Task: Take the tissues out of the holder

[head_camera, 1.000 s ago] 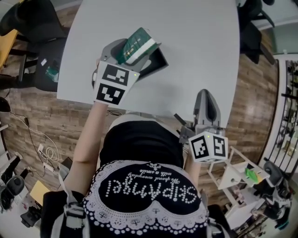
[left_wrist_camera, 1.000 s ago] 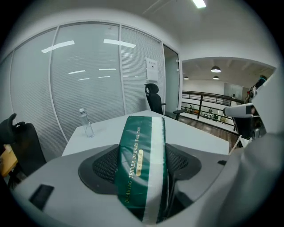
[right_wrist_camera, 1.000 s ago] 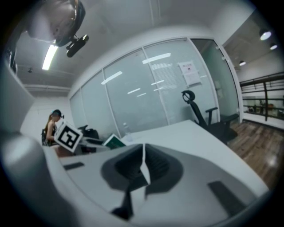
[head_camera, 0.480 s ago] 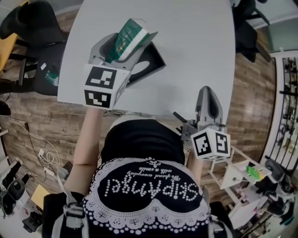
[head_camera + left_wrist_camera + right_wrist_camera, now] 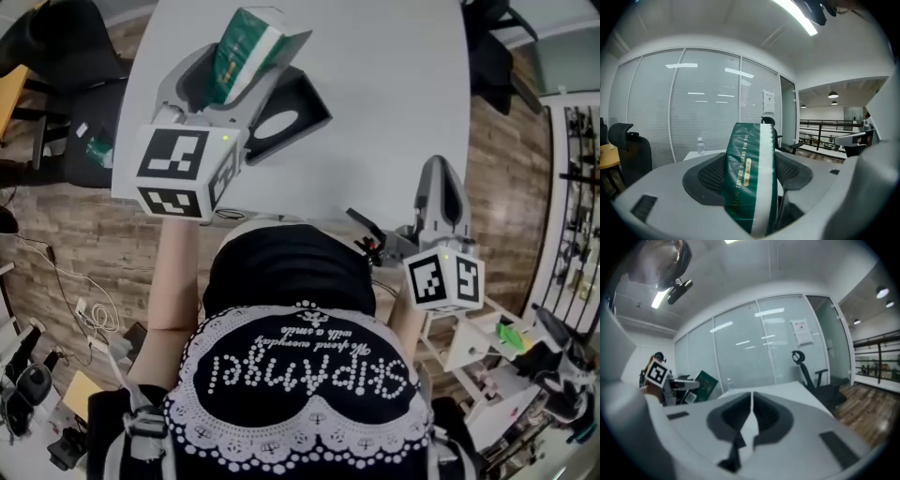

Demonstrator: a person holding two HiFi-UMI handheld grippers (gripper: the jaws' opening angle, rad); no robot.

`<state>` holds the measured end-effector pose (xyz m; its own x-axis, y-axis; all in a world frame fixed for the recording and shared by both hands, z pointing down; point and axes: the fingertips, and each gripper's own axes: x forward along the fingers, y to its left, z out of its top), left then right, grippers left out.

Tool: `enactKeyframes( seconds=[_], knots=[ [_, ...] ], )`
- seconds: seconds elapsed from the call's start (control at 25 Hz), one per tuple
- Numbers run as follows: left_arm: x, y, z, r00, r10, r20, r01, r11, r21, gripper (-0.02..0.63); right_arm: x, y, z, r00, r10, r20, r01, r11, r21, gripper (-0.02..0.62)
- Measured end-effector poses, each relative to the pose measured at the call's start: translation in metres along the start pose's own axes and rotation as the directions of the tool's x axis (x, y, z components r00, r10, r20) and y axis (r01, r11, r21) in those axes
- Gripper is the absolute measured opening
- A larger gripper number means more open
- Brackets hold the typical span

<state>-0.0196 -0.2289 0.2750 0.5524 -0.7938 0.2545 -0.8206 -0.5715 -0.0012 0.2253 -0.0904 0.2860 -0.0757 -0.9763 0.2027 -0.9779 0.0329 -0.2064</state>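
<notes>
My left gripper (image 5: 234,67) is shut on a green and white tissue pack (image 5: 242,47) and holds it up in the air, tilted, above the white table (image 5: 394,94). In the left gripper view the tissue pack (image 5: 750,180) stands upright between the dark pads (image 5: 794,172), clamped from both sides. The black holder (image 5: 311,103), with an oval opening on top, lies on the table just right of the gripper, apart from the pack. My right gripper (image 5: 441,192) hangs at the table's near edge, jaws shut on nothing; in its own view the right gripper (image 5: 751,413) shows the pads pressed together.
Black office chairs stand at the far left (image 5: 56,47) and far right (image 5: 497,37) of the table. A water bottle (image 5: 700,146) stands on a table beyond. A white rack (image 5: 478,342) with small items is at my lower right. Wood floor surrounds the table.
My left gripper has lifted the tissue pack higher and to the left, further from the holder. The right gripper has drifted slightly right.
</notes>
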Motion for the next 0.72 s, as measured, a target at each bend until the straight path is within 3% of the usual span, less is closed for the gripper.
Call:
enactKeyframes(
  seconds=[0.72],
  knots=[
    [-0.068, 0.058, 0.033, 0.976, 0.16, 0.145, -0.151, 0.986, -0.072, 0.342, 0.038, 0.06, 0.028, 0.987, 0.163, -0.005, -0.163, 0.981, -0.101, 0.035]
  ],
)
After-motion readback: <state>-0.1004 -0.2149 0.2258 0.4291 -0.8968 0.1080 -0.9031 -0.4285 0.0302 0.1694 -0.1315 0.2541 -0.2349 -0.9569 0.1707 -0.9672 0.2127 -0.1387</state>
